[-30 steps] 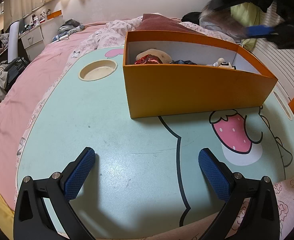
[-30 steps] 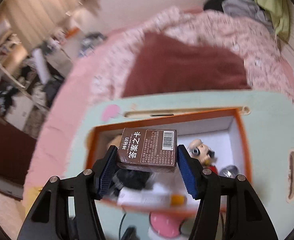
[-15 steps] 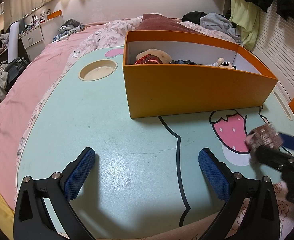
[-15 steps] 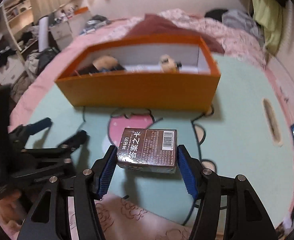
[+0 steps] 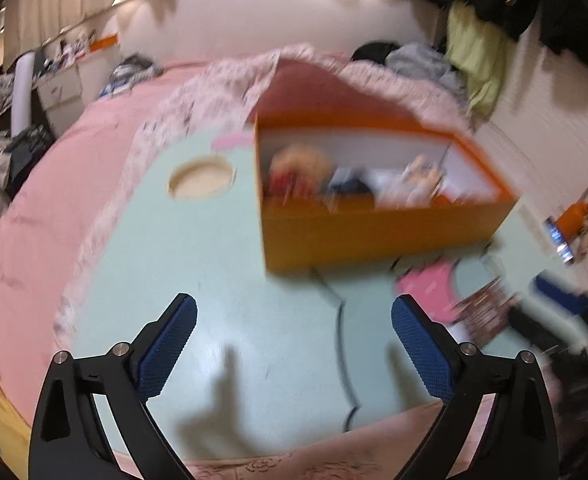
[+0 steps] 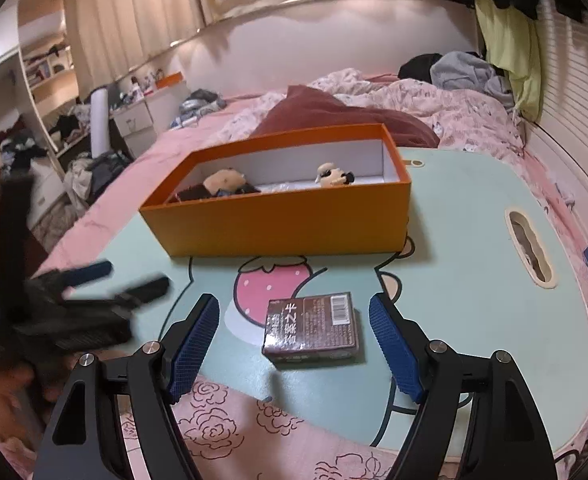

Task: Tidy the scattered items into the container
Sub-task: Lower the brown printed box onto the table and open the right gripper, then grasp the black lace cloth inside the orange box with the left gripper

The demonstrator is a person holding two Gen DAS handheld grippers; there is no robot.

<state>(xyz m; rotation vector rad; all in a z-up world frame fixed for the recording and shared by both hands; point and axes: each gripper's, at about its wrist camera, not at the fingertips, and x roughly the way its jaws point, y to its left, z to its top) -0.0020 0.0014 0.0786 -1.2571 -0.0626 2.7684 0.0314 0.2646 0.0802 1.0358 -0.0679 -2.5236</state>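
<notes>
Brown cardboard card box lying flat on the mint table, near the orange container, not in it.

Looks light, stiff, a bit glossy; best pinched across the short sides. Right gripper spread wide, touching nothing; left gripper wide open too, empty.

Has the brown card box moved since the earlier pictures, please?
Yes. The brown card box was clamped in the right gripper above the orange box; it now lies on the table, nearer than the orange box, with the gripper open.

Blurred view: left gripper jaws wide apart above table, orange box beyond
</notes>
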